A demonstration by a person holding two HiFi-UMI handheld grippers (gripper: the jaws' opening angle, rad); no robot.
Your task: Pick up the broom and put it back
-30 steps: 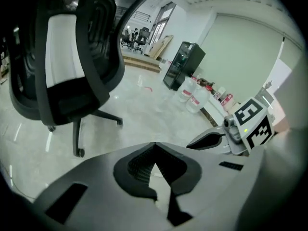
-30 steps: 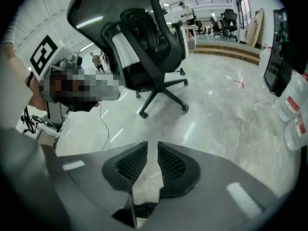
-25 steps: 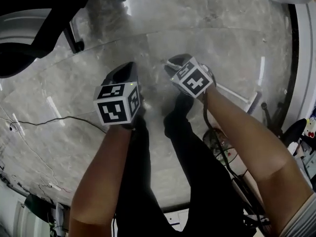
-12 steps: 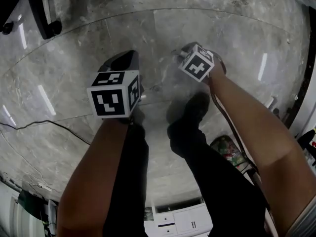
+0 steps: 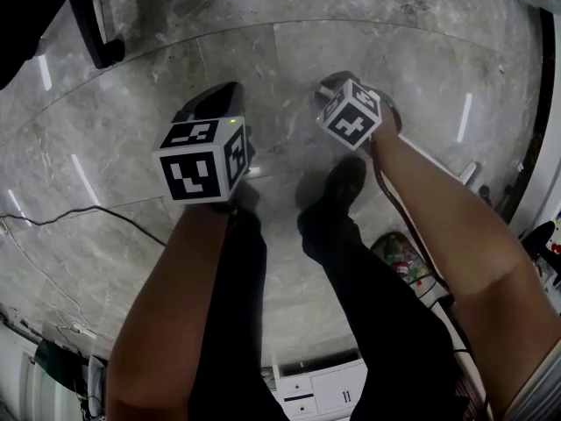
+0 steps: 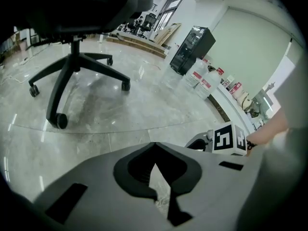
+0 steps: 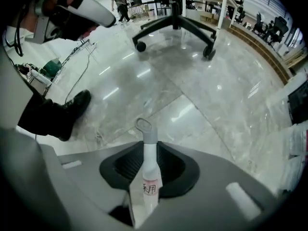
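Note:
The broom shows only as its white handle (image 7: 148, 165), tipped with a grey hanging loop and carrying a small label. It sticks up between the jaws of my right gripper (image 7: 144, 189), which is shut on it. In the head view the right gripper (image 5: 331, 90) is held out over the marble floor at centre right, and a thin white stick (image 5: 438, 158) runs behind my right arm. The broom's head is hidden. My left gripper (image 6: 156, 179) is shut with nothing in it, and it hangs at centre left (image 5: 215, 102) beside the right one.
A black office chair base (image 6: 72, 76) stands ahead on the floor, also in the right gripper view (image 7: 175, 18). A black cabinet (image 6: 192, 49) and water bottles (image 6: 199, 76) line the far wall. A thin cable (image 5: 88, 217) crosses the floor at left. My black shoes (image 5: 337, 191) are below the grippers.
The floor has slid under me as I walk, and the chair base has gone to the upper left corner. Both grippers keep their places, the right still shut on the handle.

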